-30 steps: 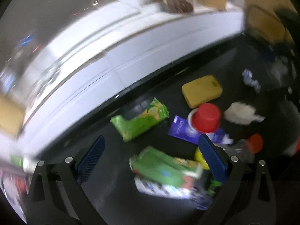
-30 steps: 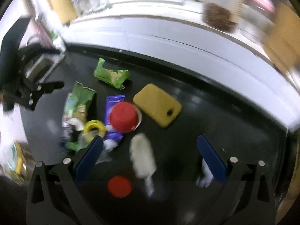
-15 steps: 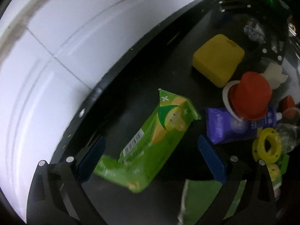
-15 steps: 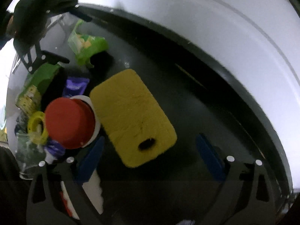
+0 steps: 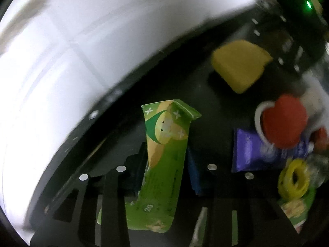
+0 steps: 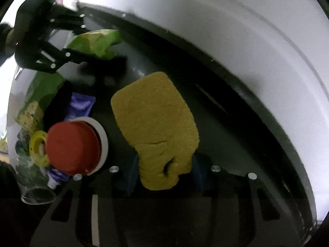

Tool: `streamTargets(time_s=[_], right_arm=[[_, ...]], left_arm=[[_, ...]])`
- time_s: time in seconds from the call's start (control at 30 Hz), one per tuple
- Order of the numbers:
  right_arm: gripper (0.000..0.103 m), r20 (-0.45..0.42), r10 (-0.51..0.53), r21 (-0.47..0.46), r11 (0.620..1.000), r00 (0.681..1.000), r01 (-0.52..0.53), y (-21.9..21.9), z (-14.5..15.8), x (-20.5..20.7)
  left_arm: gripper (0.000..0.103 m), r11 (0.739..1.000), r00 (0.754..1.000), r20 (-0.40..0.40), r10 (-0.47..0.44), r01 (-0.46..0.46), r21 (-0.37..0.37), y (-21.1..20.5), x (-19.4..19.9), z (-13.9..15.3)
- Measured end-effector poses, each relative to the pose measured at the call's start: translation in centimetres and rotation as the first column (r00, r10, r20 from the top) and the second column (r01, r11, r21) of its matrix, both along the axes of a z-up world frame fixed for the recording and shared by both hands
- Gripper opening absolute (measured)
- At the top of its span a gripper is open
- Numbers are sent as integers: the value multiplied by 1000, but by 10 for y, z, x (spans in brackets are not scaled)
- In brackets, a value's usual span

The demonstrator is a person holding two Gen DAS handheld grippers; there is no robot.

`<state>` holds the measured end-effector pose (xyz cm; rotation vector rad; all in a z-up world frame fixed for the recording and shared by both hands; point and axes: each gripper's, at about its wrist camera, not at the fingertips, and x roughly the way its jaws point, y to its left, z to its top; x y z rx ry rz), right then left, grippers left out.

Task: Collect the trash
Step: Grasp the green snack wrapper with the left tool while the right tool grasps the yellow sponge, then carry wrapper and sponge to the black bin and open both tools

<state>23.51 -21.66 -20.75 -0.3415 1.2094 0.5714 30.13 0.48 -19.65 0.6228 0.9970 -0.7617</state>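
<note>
Left gripper (image 5: 166, 170) jaws have just closed onto the green wrapper (image 5: 164, 164); right gripper (image 6: 163, 175) jaws have just closed, pinching the yellow sponge (image 6: 156, 127), red cup (image 6: 72, 146) at nine o'clock.

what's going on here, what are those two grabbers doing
A person is clearing litter off a dark table with a gripper in each hand. The left gripper has just closed on a green snack wrapper, and the right gripper has just closed on a yellow sponge, pinching its near end. A red cup and a purple wrapper remain on the table.
</note>
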Motion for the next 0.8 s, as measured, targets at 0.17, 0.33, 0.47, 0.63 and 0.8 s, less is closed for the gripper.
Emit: streamTargets(time_s=[0.17, 0.33, 0.47, 0.63, 0.8], right_arm=[[42, 40, -76, 49, 996, 996, 74, -9, 39, -24], [42, 74, -152, 87, 986, 986, 145, -9, 81, -60], [42, 92, -205, 103, 975, 974, 196, 22, 116, -89], [42, 100, -224, 129, 969, 969, 211, 28, 147, -129], [42, 114, -202, 137, 973, 973, 186, 37, 164, -160]], left_arm=[[35, 985, 986, 4, 165, -165, -51, 19, -24, 48], [36, 915, 917, -20, 399, -399, -63, 28, -84, 96], [36, 818, 821, -31, 571, -571, -67, 41, -133, 119], [36, 759, 765, -40, 643, -643, -100, 34, -195, 135], [36, 728, 734, -16, 679, -676, -116, 33, -221, 152]])
